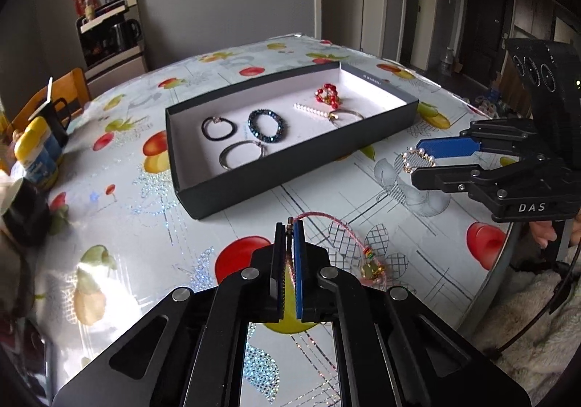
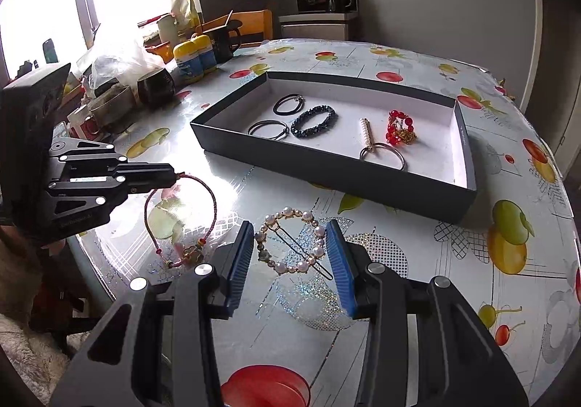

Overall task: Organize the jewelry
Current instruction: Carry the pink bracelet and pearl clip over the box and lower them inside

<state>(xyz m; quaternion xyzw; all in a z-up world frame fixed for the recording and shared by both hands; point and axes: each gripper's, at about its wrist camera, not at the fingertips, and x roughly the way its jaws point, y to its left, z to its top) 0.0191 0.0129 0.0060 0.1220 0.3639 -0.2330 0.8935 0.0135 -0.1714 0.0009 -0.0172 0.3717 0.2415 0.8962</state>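
Cord bracelet pinched, pearl clip straddled, tray at far side.
My left gripper (image 1: 289,229) is clamped tight on the pink cord bracelet (image 2: 180,221) at its clasp end; the charm end trails on the tablecloth (image 2: 417,261). My right gripper (image 2: 290,236) stands part open, fingers either side of the pearl hair clip (image 2: 290,243) on the table, pads not touching. The black tray (image 2: 326,167) beyond holds bangles and beaded bracelets.

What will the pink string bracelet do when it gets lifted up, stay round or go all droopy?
Probably droopy: the pink string bracelet is thin cord, pinched at one end by the left gripper. Its charm will likely hang lowest and swing. It looks light.
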